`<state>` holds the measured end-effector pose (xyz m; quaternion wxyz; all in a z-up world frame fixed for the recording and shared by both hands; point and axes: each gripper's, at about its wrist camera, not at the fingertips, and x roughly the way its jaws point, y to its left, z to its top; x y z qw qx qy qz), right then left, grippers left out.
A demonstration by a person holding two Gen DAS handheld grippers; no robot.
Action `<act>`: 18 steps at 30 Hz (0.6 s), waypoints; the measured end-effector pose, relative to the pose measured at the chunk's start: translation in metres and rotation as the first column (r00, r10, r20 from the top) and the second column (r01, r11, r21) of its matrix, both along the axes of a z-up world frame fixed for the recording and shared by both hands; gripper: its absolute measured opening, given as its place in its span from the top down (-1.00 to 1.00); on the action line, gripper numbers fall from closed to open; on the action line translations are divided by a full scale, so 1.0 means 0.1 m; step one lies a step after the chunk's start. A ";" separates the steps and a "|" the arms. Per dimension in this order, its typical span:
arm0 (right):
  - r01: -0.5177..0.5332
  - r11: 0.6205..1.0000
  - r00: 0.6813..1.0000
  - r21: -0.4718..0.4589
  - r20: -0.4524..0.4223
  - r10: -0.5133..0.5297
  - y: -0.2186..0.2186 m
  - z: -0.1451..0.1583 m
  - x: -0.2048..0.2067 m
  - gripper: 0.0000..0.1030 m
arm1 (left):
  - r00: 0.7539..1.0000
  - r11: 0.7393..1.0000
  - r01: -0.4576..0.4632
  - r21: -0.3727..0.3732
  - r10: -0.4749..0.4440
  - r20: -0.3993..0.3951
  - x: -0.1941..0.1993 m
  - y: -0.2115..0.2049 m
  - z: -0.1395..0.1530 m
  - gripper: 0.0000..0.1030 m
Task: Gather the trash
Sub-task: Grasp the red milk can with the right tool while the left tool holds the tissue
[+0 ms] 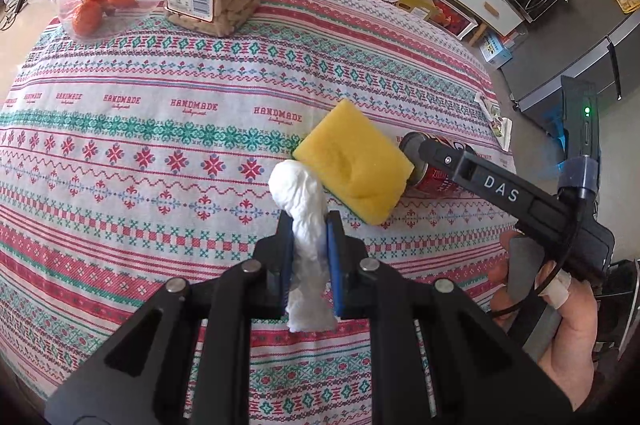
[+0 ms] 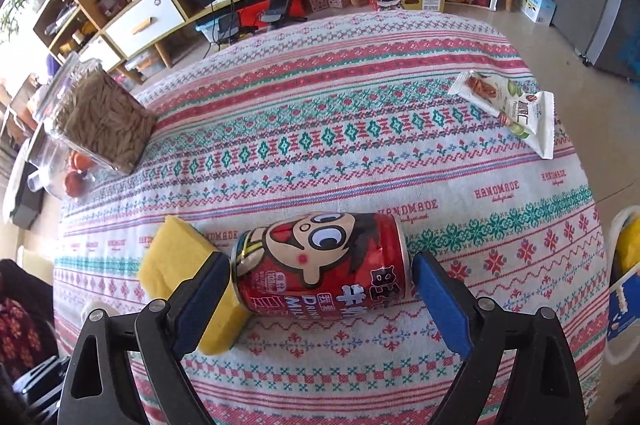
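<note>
Left gripper jaws pinch tissue; can lies between right gripper jaws.

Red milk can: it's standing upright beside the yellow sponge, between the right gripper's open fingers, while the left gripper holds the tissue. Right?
Not quite. The red milk can lies on its side, not upright, as the right wrist view shows. The rest holds: it is beside the yellow sponge, between the open fingers of the right gripper, and the left gripper holds the crumpled white tissue.

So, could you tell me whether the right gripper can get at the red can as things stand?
Probably yes: the right gripper is open astride the red can, though the sponge crowds its left finger.
</note>
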<state>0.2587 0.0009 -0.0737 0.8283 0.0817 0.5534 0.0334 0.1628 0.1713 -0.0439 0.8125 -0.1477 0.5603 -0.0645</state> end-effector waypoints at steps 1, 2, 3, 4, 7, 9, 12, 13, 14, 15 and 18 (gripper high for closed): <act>0.003 1.000 1.000 0.008 -0.008 -0.003 -0.02 -0.03 0.00 -0.82 | 1.000 1.000 0.000 0.001 0.000 0.000 0.00 0.00 0.00 0.66; 0.007 1.000 1.000 0.019 -0.009 -0.007 -0.04 -0.06 -0.01 -0.82 | 1.000 1.000 -0.001 0.003 0.001 -0.001 0.00 0.01 0.00 0.66; 0.008 0.999 1.000 0.031 -0.006 -0.008 -0.06 -0.07 -0.02 -0.81 | 1.000 1.000 -0.002 0.004 0.002 -0.001 0.01 0.01 -0.01 0.66; 0.003 0.999 1.000 0.040 0.001 -0.003 -0.08 -0.08 -0.03 -0.80 | 1.000 1.000 -0.002 0.005 0.002 -0.002 0.01 0.02 -0.01 0.66; -0.014 1.000 1.000 0.023 0.013 0.014 -0.13 -0.06 -0.07 -0.79 | 1.000 1.000 -0.002 0.009 0.002 0.000 -0.01 0.02 -0.01 0.66; -0.027 0.999 0.999 0.018 0.018 0.027 -0.16 -0.04 -0.12 -0.79 | 1.000 1.000 0.002 0.013 -0.002 0.001 -0.01 0.01 -0.01 0.66; -0.049 0.999 0.998 0.013 0.028 0.048 -0.26 0.02 -0.22 -0.79 | 1.000 1.000 0.008 0.017 -0.008 0.003 -0.02 -0.03 0.00 0.66; -0.054 0.999 0.998 0.006 0.035 0.054 -0.29 0.05 -0.26 -0.79 | 1.000 1.000 0.010 0.018 -0.011 0.004 -0.02 -0.04 0.00 0.66; -0.059 0.998 0.997 -0.004 0.041 0.059 -0.33 0.08 -0.30 -0.79 | 1.000 1.000 0.014 0.019 -0.014 0.006 -0.02 -0.06 0.01 0.66; -0.060 0.998 0.997 -0.012 0.047 0.061 -0.40 0.11 -0.34 -0.79 | 1.000 1.000 0.018 0.021 -0.019 0.009 -0.03 -0.09 0.02 0.66; -0.054 0.998 0.997 -0.017 0.056 0.055 -0.58 0.20 -0.46 -0.79 | 0.999 0.999 0.037 0.028 -0.037 0.015 -0.05 -0.17 0.03 0.66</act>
